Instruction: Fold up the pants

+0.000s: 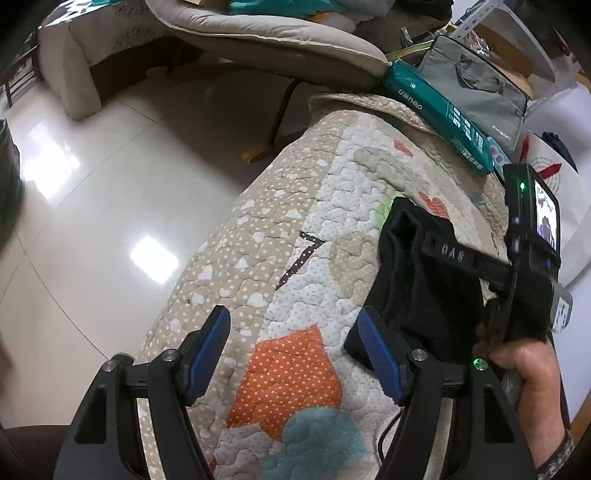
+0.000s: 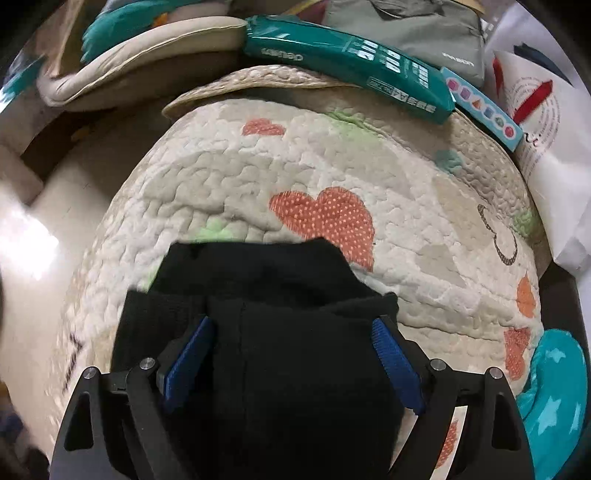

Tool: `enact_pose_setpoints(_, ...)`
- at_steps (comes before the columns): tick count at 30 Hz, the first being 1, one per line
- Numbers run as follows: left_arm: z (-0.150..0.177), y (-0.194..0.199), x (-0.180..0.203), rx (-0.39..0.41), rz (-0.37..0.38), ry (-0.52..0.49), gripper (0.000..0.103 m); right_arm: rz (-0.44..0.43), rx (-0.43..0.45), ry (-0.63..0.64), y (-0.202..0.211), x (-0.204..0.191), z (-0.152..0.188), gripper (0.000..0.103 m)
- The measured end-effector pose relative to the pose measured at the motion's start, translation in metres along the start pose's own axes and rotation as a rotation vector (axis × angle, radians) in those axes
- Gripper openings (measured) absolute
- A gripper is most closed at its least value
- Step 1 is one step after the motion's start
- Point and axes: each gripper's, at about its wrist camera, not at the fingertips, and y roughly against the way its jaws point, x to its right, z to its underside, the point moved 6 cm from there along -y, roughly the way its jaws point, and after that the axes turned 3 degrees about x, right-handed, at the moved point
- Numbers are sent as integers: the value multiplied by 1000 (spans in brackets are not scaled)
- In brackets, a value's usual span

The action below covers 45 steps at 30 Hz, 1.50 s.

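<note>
The black pants (image 2: 280, 332) lie bunched and folded on a quilted mat (image 2: 332, 177) with orange hearts. In the right wrist view my right gripper (image 2: 291, 336) is open, its blue pads (image 2: 397, 365) wide apart on either side of the pants. In the left wrist view my left gripper (image 1: 295, 325) is open and empty over the quilted mat (image 1: 295, 229), just left of the pants (image 1: 417, 288). The right gripper's body (image 1: 528, 258) and the hand holding it show at the right, over the pants.
A teal box (image 2: 347, 55), a grey bag (image 2: 413, 29) and a white paper bag (image 2: 546, 122) sit at the mat's far edge. A beige cushion (image 1: 280, 33) lies beyond. Glossy tiled floor (image 1: 92, 206) drops off left of the mat. A teal star-print cloth (image 2: 554, 387) lies at right.
</note>
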Motion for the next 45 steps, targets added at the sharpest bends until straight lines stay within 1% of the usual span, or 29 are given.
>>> enact_pose_setpoints(3, -2, 1, -1, 1, 5, 13, 71, -22, 80, -56, 22, 4, -8, 91)
enact_pose_setpoints(5, -2, 1, -2, -2, 9, 21, 71, -39, 103, -53, 30, -3, -8, 91)
enact_pose_setpoints(7, -2, 1, -1, -3, 8, 18, 71, -22, 84, 21, 25, -20, -5, 91)
enact_pose_setpoints(8, -1, 1, -1, -1, 3, 13, 71, 17, 67, 100, 17, -32, -2, 92)
enact_pose_setpoints(10, -1, 1, -1, 3, -4, 6, 71, 73, 30, 209, 4, -46, 6, 93)
enact_pose_setpoints(11, -1, 2, -2, 5, -7, 4, 71, 95, 47, 241, 5, -49, 6, 93)
enact_pose_setpoints(12, -2, 2, -2, 6, -8, 5, 71, 96, 88, 249, 14, -50, 3, 93)
enact_pose_setpoints(14, -4, 3, -5, 10, -11, 11, 71, 24, 189, 192, 46, -40, -6, 93)
enact_pose_setpoints(17, -6, 4, -9, 7, -5, 32, 71, -13, 259, 117, 78, -16, -8, 94)
enact_pose_setpoints(19, -7, 6, -10, 11, -2, 39, 71, -32, 273, 92, 95, 0, 3, 94)
enact_pose_setpoints(21, -8, 8, -9, 22, -4, 29, 71, -60, 258, 66, 104, 16, 25, 94)
enact_pose_setpoints(24, -8, 13, -3, 47, -6, -6, 71, -63, 229, 31, 117, 41, 68, 94)
enact_pose_setpoints(26, -7, 18, 3, 73, -12, -42, 71, -60, 211, -17, 125, 59, 103, 94)
enact_pose_setpoints(28, -6, 25, 9, 130, -42, -91, 71, -68, 189, -66, 127, 72, 130, 94)
enact_pose_setpoints(30, -3, 36, 14, 213, -80, -136, 71, -92, 171, -127, 129, 83, 154, 94)
enact_pose_setpoints(32, 4, 60, 22, 343, -111, -196, 71, -101, 176, -162, 131, 89, 167, 94)
enact_pose_setpoints(34, 13, 87, 32, 467, -143, -258, 72, -107, 199, -189, 137, 94, 178, 94)
enact_pose_setpoints(35, 17, 98, 36, 504, -152, -276, 75, -115, 209, -194, 140, 94, 181, 94)
enact_pose_setpoints(37, 26, 127, 46, 573, -141, -293, 90, -133, 226, -201, 145, 93, 184, 94)
enact_pose_setpoints(38, 30, 142, 49, 608, -130, -292, 93, -144, 235, -204, 148, 92, 185, 94)
enact_pose_setpoints(39, 33, 156, 52, 643, -118, -288, 99, -156, 247, -204, 151, 89, 185, 94)
enact_pose_setpoints(40, 36, 169, 55, 676, -107, -285, 103, -166, 259, -201, 154, 87, 184, 94)
enact_pose_setpoints(42, 39, 192, 62, 727, -107, -286, 103, -181, 285, -189, 162, 81, 185, 94)
enact_pose_setpoints(44, 39, 204, 69, 733, -111, -293, 103, -191, 305, -177, 169, 76, 188, 94)
enact_pose_setpoints(45, 39, 206, 73, 723, -103, -296, 103, -195, 310, -174, 171, 74, 189, 94)
